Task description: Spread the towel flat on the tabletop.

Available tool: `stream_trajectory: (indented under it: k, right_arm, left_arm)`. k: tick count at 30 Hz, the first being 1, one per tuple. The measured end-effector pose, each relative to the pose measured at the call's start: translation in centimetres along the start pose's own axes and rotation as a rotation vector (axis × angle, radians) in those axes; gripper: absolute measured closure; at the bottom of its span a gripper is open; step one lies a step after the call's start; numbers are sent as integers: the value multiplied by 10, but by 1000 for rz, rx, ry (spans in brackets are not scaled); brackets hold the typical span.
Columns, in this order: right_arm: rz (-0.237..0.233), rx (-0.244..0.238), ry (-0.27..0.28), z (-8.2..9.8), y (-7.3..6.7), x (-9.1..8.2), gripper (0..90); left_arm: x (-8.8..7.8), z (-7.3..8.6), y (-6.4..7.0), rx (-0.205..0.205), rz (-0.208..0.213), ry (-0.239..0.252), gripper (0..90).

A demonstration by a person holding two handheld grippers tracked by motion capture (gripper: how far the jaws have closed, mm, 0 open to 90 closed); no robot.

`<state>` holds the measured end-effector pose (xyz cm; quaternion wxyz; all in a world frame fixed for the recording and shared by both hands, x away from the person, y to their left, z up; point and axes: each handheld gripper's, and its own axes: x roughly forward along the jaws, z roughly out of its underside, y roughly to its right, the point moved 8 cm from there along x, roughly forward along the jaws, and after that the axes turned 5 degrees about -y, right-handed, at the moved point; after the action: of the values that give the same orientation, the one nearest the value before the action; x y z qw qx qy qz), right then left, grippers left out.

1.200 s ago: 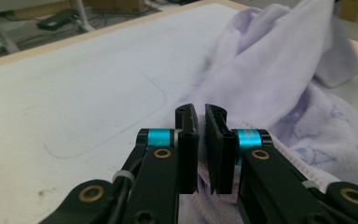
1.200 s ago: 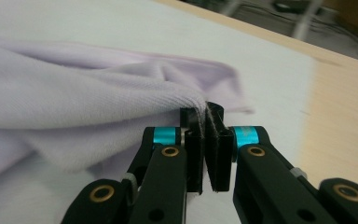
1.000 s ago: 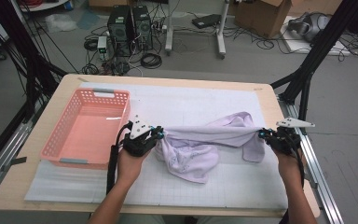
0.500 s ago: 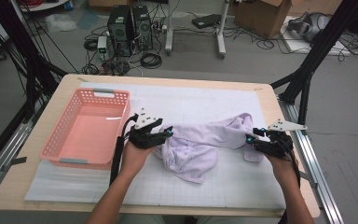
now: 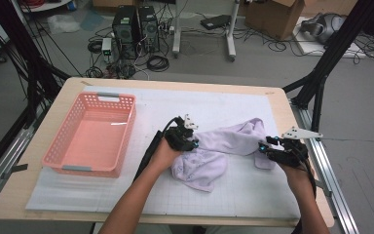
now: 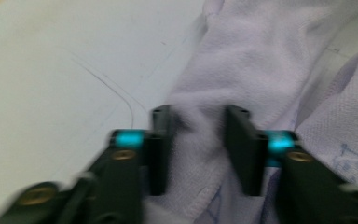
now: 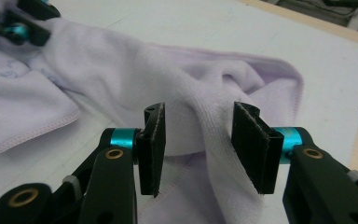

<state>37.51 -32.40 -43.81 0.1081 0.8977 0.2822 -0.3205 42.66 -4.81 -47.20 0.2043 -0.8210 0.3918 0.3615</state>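
Where a second ago the lilac towel [image 5: 224, 146] hung stretched between both grippers, it now lies slack on the table [image 5: 253, 95], right of the pink basket [image 5: 90, 134]. Left gripper [image 5: 191, 141]: moved inward; fingers [image 6: 161, 140] just closing, cloth between them, not yet pinched. Right gripper [image 5: 264, 148]: fingers [image 7: 151, 149] parted and just opening, straddling a fold. Judgement: a regrasp. The gripper views show the gaps beside the cloth; the high view shows the basket empty.
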Motion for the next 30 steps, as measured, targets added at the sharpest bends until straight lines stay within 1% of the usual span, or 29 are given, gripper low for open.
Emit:
stream_trajectory:
  k: [1, 3, 4, 5, 6, 7, 8, 9, 11, 13, 16, 17, 19, 20, 22, 23, 24, 25, 26, 28, 29, 30]
  right_arm:
    - [-9, 2, -4, 1, -2, 1, 530]
    - [-34, -1, -4, 2, -7, 4, 521]
    - [-51, -5, 1, 2, -10, 6, 513]
    - [-74, -6, 2, 2, -15, 8, 507]
    - [-95, -10, 3, 2, -21, 10, 502]
    - [-112, -23, 9, 1, -27, 13, 498]
    - [-134, -32, 15, -1, -34, 15, 494]
    - [-156, -39, 18, -3, -41, 18, 489]
    - [-211, -52, 20, -8, -56, 24, 481]
    - [-263, -71, 21, -13, -72, 31, 481]
    - [-337, -103, 3, -16, -95, 42, 484]
    - [-351, -113, -8, -16, -102, 46, 484]
    - [-360, -128, -39, -14, -110, 56, 486]
    - [-358, -133, -61, -12, -112, 61, 485]
    - [-343, -147, -118, -7, -115, 74, 495]
    - [-344, -154, -148, -3, -116, 80, 521]
    - [-355, -157, -173, 1, -119, 83, 601]
    - [-357, -175, -177, 3, -120, 83, 691]
    - [-364, -184, -184, 4, -120, 80, 842]
    - [-407, -194, -190, 10, -118, 70, 865]
    - [-422, -198, -199, 16, -117, 65, 868]
    - [-437, -197, -195, 21, -115, 59, 869]
  left_arm:
    - [0, 0, -2, -29, 6, 11, 778]
    - [-4, -1, -9, -88, 29, 43, 808]
    - [-7, -1, -13, -128, 37, 64, 811]
    - [-10, -2, -17, -177, 47, 93, 814]
    - [-14, -3, -22, -223, 57, 133, 815]
    - [-17, -4, -26, -278, 68, 177, 816]
    - [-20, -5, -30, -328, 79, 206, 817]
    - [-22, -5, -34, -352, 73, 220, 817]
    - [-25, -5, -39, -355, 47, 232, 817]
    - [-27, -6, -42, -370, 30, 249, 817]
    - [-27, -5, -46, -371, -7, 251, 817]
    - [-27, -5, -47, -365, -18, 246, 817]
    - [-27, -5, -47, -370, -19, 250, 817]
    - [-28, -5, -47, -361, -23, 248, 817]
    - [-30, -6, -48, -367, -26, 261, 817]
    - [-30, -6, -48, -373, -26, 265, 817]
    - [-31, -5, -49, -374, -28, 262, 817]
    - [-31, -5, -50, -375, -25, 262, 817]
    - [-32, -4, -50, -374, -27, 260, 816]
    - [-33, -3, -51, -376, -27, 263, 816]
    - [-34, -3, -51, -377, -26, 266, 816]
    - [-34, -2, -51, -377, -28, 263, 815]
